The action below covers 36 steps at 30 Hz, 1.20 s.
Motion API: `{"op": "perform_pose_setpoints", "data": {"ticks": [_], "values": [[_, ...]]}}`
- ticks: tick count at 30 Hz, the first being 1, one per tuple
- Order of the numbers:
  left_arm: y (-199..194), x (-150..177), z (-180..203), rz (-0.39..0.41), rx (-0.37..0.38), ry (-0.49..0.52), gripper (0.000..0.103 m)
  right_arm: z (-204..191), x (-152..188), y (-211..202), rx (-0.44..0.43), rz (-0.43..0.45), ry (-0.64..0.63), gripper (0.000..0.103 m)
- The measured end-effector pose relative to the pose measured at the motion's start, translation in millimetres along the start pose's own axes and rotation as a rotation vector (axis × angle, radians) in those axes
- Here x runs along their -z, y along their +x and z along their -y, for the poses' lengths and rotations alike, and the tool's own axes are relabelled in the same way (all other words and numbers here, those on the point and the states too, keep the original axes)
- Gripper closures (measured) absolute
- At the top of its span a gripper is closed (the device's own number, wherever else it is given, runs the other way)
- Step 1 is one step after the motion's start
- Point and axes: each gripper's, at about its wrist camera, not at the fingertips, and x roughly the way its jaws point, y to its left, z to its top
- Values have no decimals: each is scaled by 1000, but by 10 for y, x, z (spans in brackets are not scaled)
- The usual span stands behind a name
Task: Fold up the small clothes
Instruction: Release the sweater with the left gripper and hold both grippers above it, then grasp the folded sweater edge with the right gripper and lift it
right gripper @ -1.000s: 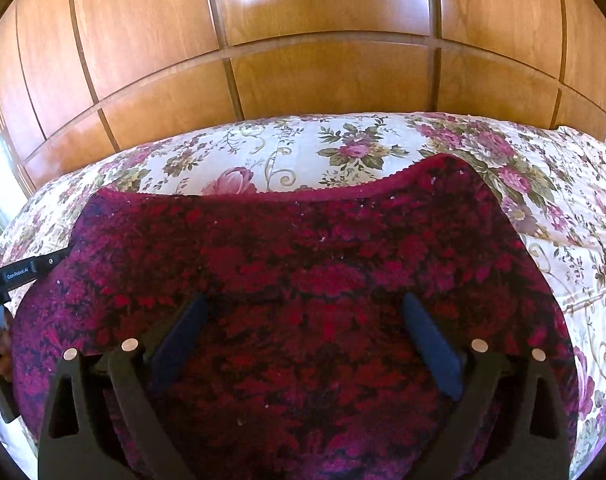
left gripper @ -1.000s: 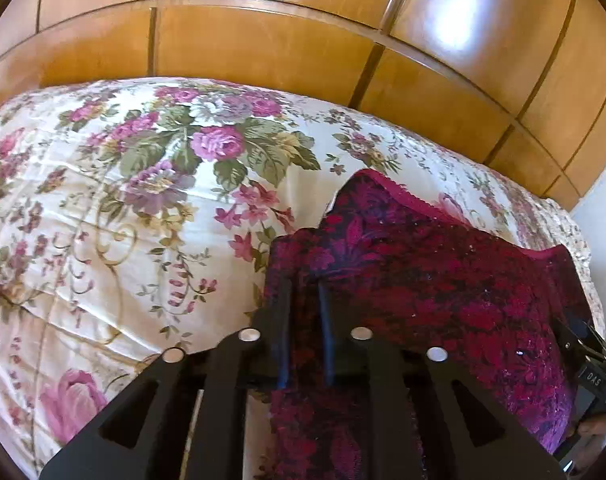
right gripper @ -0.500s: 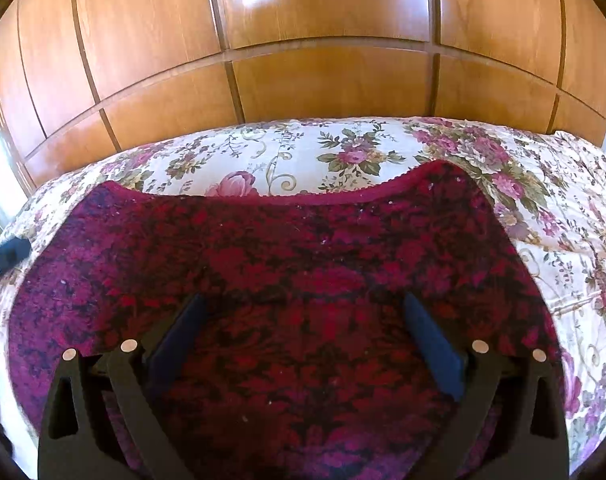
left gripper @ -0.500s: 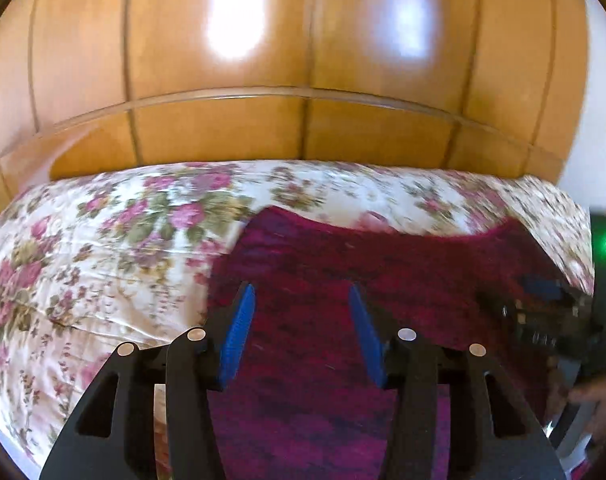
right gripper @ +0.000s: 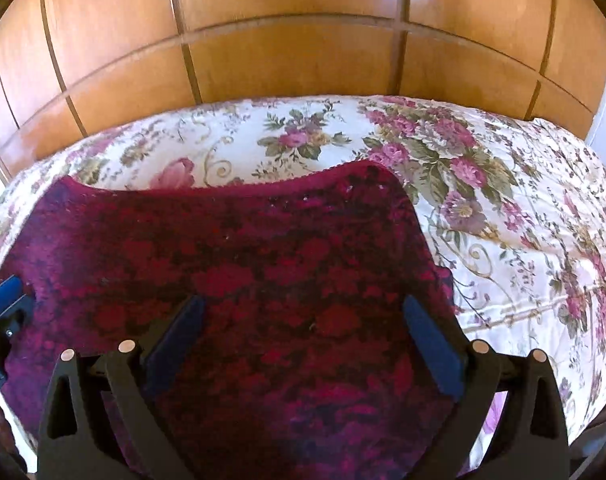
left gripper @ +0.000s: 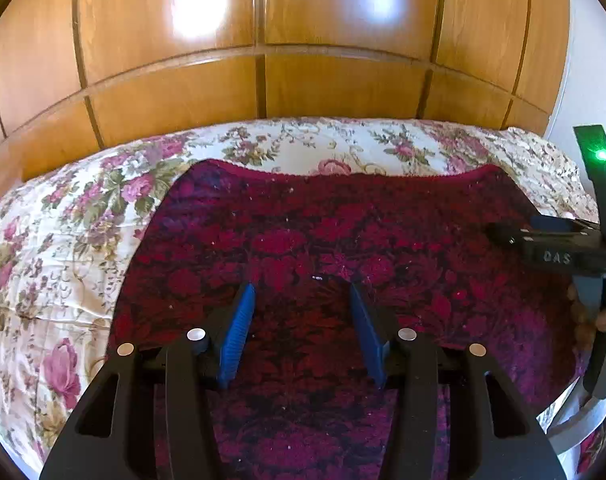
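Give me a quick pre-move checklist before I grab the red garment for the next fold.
1. Left claw open, nothing between its pads: ok.
2. Right claw open wide, nothing pinched: ok.
3. Red garment lying spread on the floral bedspread: ok.
4. Far edge of garment visible and free of obstructions: ok.
5. Near edge of garment visible for a grasp: cannot tell, hidden under the claws.
6. Claws apart from each other, one over each side of the garment: ok.
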Motion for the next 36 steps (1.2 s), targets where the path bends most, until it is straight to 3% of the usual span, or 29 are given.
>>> {"op": "perform_pose_setpoints", "data": {"ticks": [3, 12, 18, 24, 29, 33, 36], "values": [[77, 4, -26, -15, 14, -15, 55, 120, -34, 134, -46, -8, 59, 2], [130, 27, -66, -20, 37, -51, 55, 104, -44, 99, -57, 1, 65, 2], [79, 13, -55, -19, 18, -50, 54, 86, -56, -97, -62, 20, 74, 2], [-54, 11, -30, 5, 6, -47, 54, 292, 16, -457, -114, 65, 164, 2], [-197, 0, -14, 35, 43, -66, 54, 648, 245, -618, -140, 46, 259, 2], [-321, 2, 69, 54, 124, -71, 54, 944, 569, -565, -179, -24, 363, 2], [-293, 12, 145, 26, 192, -67, 54, 1121, 870, -497, -312, -81, 462, 2]]}}
